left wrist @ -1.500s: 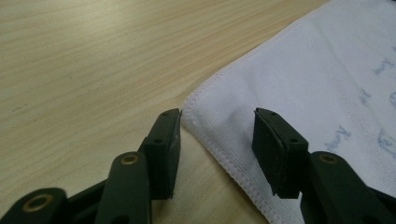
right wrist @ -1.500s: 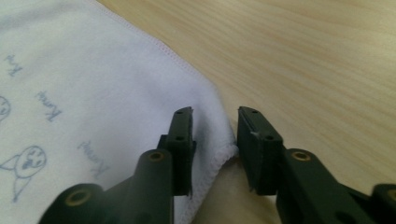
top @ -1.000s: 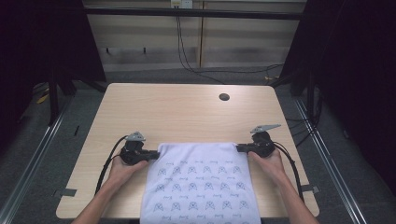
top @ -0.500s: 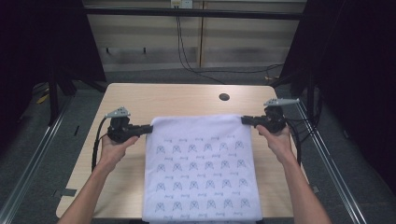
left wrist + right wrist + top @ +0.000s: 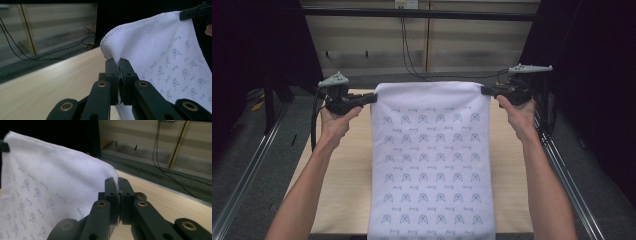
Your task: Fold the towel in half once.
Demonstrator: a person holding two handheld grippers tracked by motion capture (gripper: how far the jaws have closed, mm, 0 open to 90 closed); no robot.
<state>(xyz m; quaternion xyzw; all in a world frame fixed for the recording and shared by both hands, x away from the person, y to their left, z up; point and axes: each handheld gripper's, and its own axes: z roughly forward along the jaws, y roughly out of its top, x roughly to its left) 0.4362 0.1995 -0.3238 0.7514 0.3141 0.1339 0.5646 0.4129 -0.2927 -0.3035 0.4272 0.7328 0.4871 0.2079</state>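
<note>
A: Item one, the towel (image 5: 432,160). Condition?

B: White, printed with rows of small blue figures and short lines of script. The script is too small and soft to read; possibly a word under each figure, no more can be said. It hangs flat above the table (image 5: 337,200), and its lower edge is cut off by the bottom of the high view.

A: Item two, the left gripper (image 5: 373,97).

B: At the towel's top left corner, jaws clamped together on the hem. In the left gripper view the pink-stitched edge (image 5: 110,37) runs straight into the pinch, and the cloth inside it is hidden.

A: Item three, the right gripper (image 5: 484,90).

B: At the towel's top right corner, jaws likewise pressed shut on the cloth. The corner itself is buried between the pads (image 5: 111,187).

A: Anything else?

B: A small dark round spot (image 5: 140,194) on the table just past the towel's right corner, half covered by the jaws. Black cables (image 5: 409,55) hang down the wall beyond the towel's top edge. No labels or brand marks can be read on either gripper.
</note>
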